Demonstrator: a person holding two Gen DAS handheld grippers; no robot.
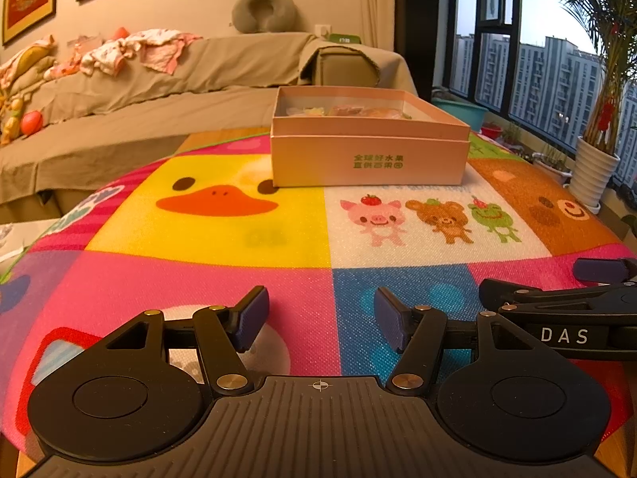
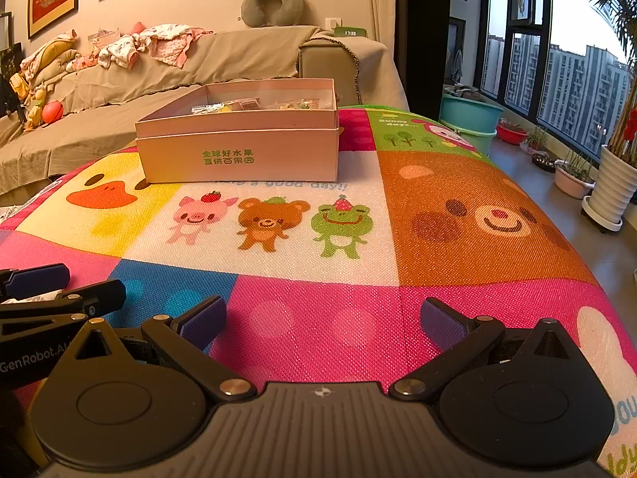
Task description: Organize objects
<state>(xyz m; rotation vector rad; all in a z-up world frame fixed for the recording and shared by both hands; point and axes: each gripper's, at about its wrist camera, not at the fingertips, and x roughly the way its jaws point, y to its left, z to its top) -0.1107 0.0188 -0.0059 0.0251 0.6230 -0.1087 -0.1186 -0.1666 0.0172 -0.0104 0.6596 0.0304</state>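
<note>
A pink cardboard box [image 1: 370, 155] with green print stands at the far side of a colourful cartoon mat [image 1: 239, 239]; it also shows in the right wrist view [image 2: 239, 151]. Several small wrapped items [image 2: 239, 105] lie inside it. My left gripper [image 1: 321, 316] is open and empty, low over the near part of the mat. My right gripper [image 2: 323, 324] is open and empty, beside the left one; it shows at the right edge of the left wrist view [image 1: 557, 290]. The left gripper shows at the left edge of the right wrist view [image 2: 59, 290].
A covered sofa [image 1: 159, 91] with clothes and toys stands behind the mat. A teal tub [image 2: 469, 117], plant pots [image 2: 613, 183] and windows are on the right. The mat [image 2: 477, 219] drops off at its right edge to the tiled floor.
</note>
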